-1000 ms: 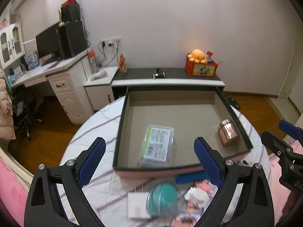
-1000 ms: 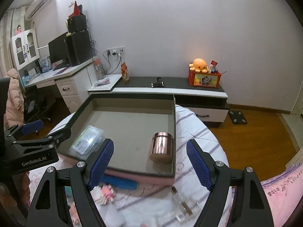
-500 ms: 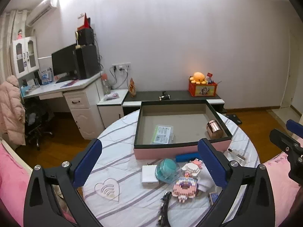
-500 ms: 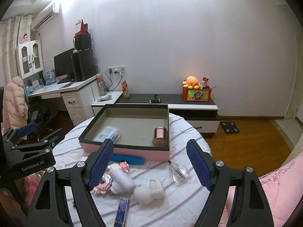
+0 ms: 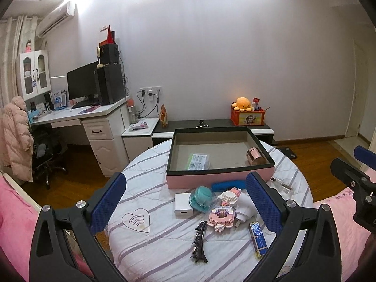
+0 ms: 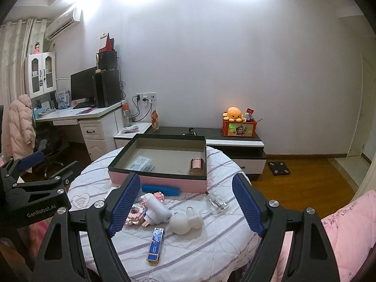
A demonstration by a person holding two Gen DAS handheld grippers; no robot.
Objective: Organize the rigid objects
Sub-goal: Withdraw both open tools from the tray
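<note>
Currently, loose items including a teal case (image 5: 202,197) and a blue tube (image 6: 155,244) lie on the round table (image 5: 150,246) before the pink box (image 5: 219,180), while left gripper (image 5: 188,202) and right gripper (image 6: 185,204) hang spread wide, holding nothing.

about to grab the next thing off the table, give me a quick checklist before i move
1. Left gripper open, nothing between the pads: ok.
2. Right gripper open and not holding anything: ok.
3. Pink box has free floor beside the copper tin and clear packet: ok.
4. Blue tube lies apart from its neighbours, easy to grip: ok.
5. White plug touches the block toy: not ok.
6. Glass bottle capped: cannot tell.
</note>
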